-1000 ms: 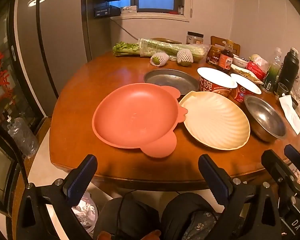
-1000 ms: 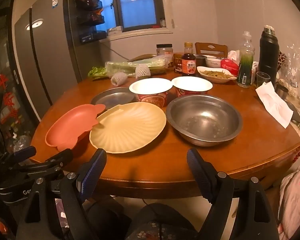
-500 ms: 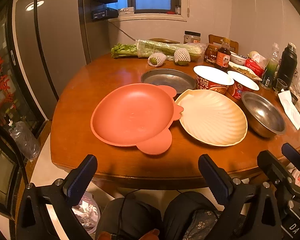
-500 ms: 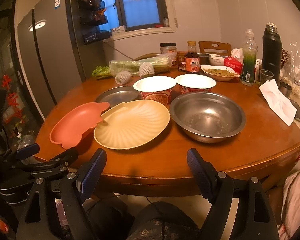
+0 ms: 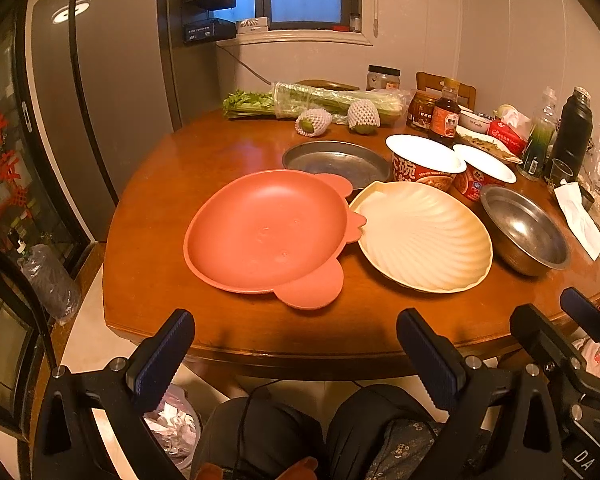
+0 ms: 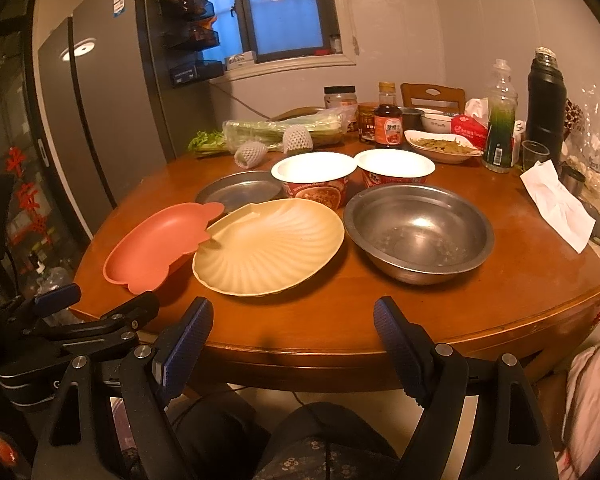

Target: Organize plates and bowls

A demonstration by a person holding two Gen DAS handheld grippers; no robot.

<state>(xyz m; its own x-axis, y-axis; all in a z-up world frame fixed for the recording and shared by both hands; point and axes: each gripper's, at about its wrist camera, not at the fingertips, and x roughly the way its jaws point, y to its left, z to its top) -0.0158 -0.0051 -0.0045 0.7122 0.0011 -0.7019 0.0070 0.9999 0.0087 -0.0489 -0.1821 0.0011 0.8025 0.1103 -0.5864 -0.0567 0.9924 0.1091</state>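
Left gripper [image 5: 294, 354] gaping empty | pink plate [image 5: 266, 232] lying dead ahead, nearest | right gripper [image 6: 294, 334] gaping, facing shell plate [image 6: 268, 248].

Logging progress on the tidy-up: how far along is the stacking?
Nothing looks stacked yet. The pink plate, shell plate, steel bowl and steel plate lie separately on the table. The left tool and right tool are open, holding nothing. All sorting remains.

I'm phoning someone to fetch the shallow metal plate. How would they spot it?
On the round wooden table, look behind the pink plate and cream shell plate. The shallow metal plate lies there, flat and grey, unlike the deeper steel bowl farther right.
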